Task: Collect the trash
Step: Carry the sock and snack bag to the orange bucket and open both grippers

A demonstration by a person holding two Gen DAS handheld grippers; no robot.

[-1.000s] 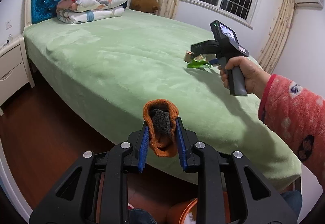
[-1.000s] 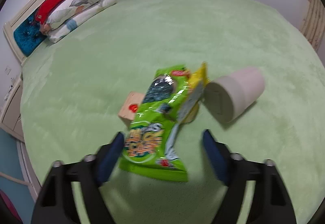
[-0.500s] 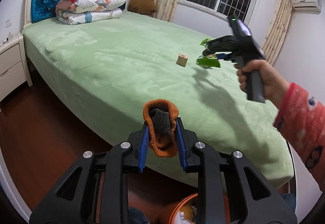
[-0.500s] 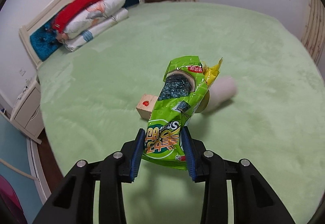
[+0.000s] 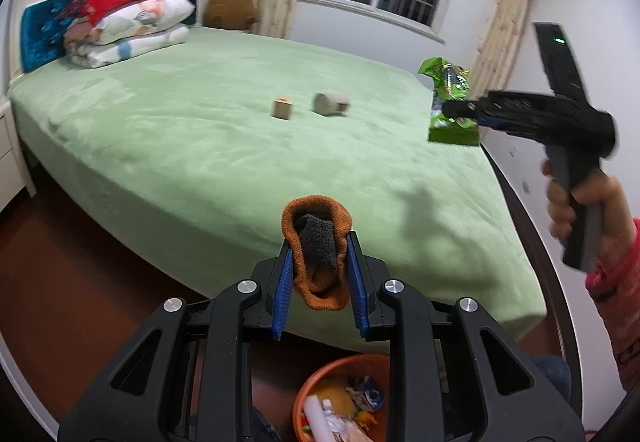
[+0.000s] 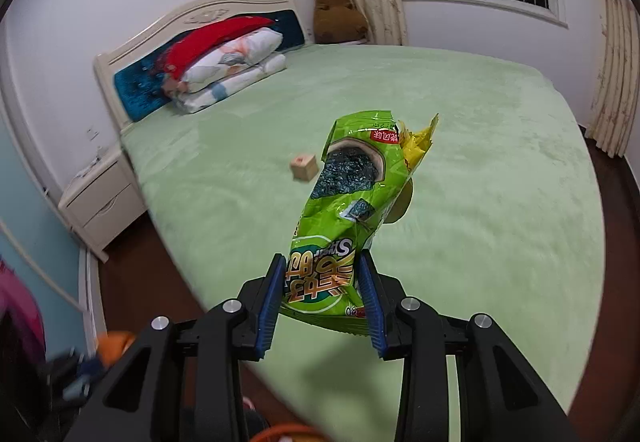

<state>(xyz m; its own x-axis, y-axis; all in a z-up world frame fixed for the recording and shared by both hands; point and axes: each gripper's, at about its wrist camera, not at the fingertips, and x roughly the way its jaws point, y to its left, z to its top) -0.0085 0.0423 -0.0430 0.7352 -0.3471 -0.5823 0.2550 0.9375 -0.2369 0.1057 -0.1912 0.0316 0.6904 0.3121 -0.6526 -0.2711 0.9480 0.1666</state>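
Note:
My right gripper point(image 6: 322, 294) is shut on a green snack bag point(image 6: 344, 226) and holds it in the air above the green bed; the bag also shows in the left wrist view point(image 5: 450, 101). My left gripper point(image 5: 320, 282) is shut on an orange and grey sock point(image 5: 318, 250) near the bed's front edge. An orange trash bin point(image 5: 344, 402) with several pieces of trash sits on the floor below the left gripper. A wooden block point(image 5: 282, 108) and a paper roll point(image 5: 330, 103) lie on the bed.
The bed point(image 5: 200, 129) fills the middle, with folded bedding point(image 5: 128, 25) and a brown plush bear point(image 5: 232, 1) at its head. A white nightstand point(image 6: 100, 197) stands beside it. Dark wooden floor point(image 5: 80, 302) runs along the bed's near side.
My right gripper closed on the snack bag and lifted it off the bed, pulling back toward the bed's edge. The left gripper kept its hold on the sock and shifted over the bin.

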